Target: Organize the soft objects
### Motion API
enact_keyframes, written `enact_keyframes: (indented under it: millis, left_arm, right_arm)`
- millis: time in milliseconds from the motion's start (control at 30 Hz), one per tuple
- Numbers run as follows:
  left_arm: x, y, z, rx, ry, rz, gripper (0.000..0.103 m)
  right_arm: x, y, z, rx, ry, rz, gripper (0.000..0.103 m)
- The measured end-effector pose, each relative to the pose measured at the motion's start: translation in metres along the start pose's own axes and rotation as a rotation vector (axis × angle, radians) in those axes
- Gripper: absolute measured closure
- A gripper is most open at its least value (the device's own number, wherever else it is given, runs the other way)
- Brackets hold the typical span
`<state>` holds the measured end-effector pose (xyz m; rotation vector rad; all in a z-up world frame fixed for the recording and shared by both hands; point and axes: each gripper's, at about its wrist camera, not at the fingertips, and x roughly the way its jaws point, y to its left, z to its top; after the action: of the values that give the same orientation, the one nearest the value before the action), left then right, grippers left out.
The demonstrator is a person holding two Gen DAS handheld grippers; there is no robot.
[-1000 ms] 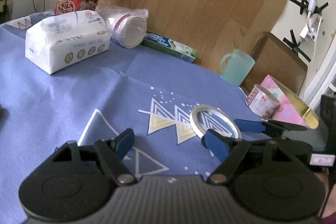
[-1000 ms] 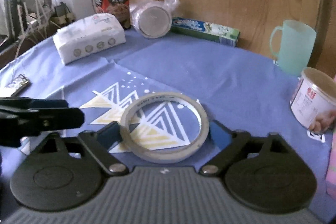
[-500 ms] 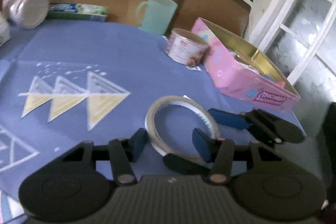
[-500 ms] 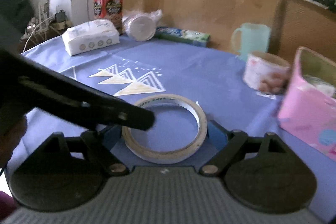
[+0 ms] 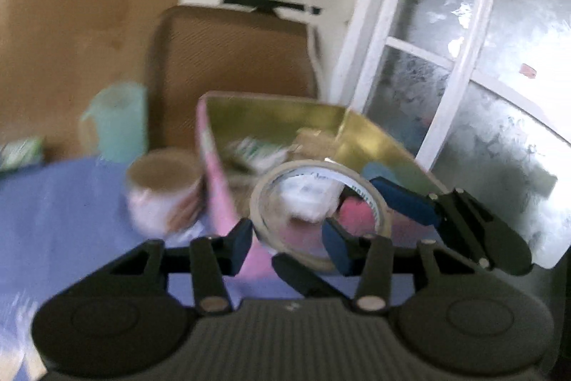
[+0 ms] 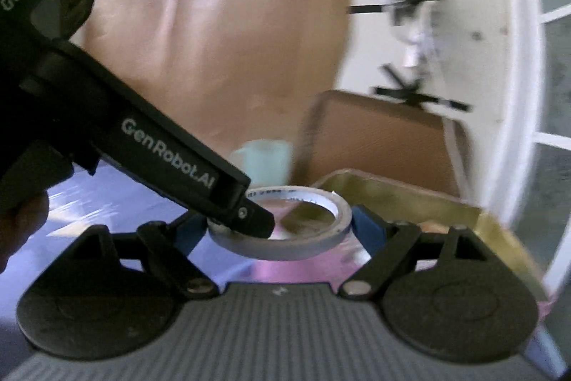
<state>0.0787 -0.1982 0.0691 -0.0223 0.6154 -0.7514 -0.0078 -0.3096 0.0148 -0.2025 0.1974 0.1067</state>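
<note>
- Right gripper (image 6: 280, 225) is clamped across the tape roll (image 6: 285, 220), its blue pads pressing opposite outer sides.
- Left gripper (image 5: 289, 241) pinches the roll's rim: one pad inside the ring, one outside.
- The roll hangs over the pink tin's (image 5: 221, 202) near edge.

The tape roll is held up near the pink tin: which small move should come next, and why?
Probably lower the tape roll a little further over the open pink tin before releasing: the right gripper grips it, and it hangs above the tin's near wall.
</note>
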Motion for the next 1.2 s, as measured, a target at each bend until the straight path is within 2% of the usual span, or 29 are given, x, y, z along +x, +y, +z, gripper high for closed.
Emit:
enact_keyframes:
  millis: [67,100,167,233,300,367,467,600,667,833,933,1100,1200]
  left_arm:
    - [0.025,-0.007,0.019,0.025,-0.011,0.002,0.041]
    - [0.04,-0.011,0.027,0.052,-0.016,0.028,0.037]
    - [0.066,-0.016,0.035,0.089,-0.013,0.124,0.036]
    - [0.081,-0.013,0.034,0.064,0.028,0.158,0.036]
    - [0.079,-0.003,0.026,0.013,0.043,0.126,0.035]
    - [0.078,0.002,0.017,0.005,0.054,0.142,0.034]
    - [0.075,0.005,0.01,-0.018,0.066,0.127,0.035]
    - [0.054,-0.004,0.003,0.004,0.04,0.15,0.033]
    - [0.041,-0.008,0.0,0.009,0.03,0.162,0.026]
    - [0.009,-0.006,-0.011,0.017,0.011,0.172,0.02]
    - [-0.007,0.001,-0.022,-0.009,0.01,0.184,0.011]
    - [-0.031,0.014,-0.036,-0.04,0.0,0.236,0.01]
    - [-0.043,0.021,-0.043,-0.058,-0.006,0.262,0.003]
  right_arm:
    - [0.019,-0.021,0.002,0.01,-0.001,-0.058,0.012]
    - [0.032,-0.029,0.001,-0.003,0.009,-0.098,0.011]
    - [0.064,-0.045,-0.008,-0.05,0.066,-0.226,0.011]
    - [0.084,-0.06,-0.018,-0.041,0.156,-0.316,0.011]
    - [0.072,-0.074,-0.025,0.068,0.129,-0.277,0.011]
    - [0.057,-0.079,-0.03,0.135,0.099,-0.252,0.011]
    - [0.044,-0.076,-0.032,0.146,0.068,-0.267,0.011]
    - [0.028,-0.07,-0.032,0.199,0.042,-0.261,0.011]
    - [0.017,-0.061,-0.033,0.218,0.036,-0.264,0.011]
    - [-0.008,-0.053,-0.034,0.293,0.005,-0.26,0.011]
    - [-0.021,-0.048,-0.035,0.356,0.008,-0.233,0.011]
    - [-0.028,-0.035,-0.036,0.381,0.043,-0.19,0.011]
    - [-0.033,-0.031,-0.037,0.405,0.061,-0.177,0.01]
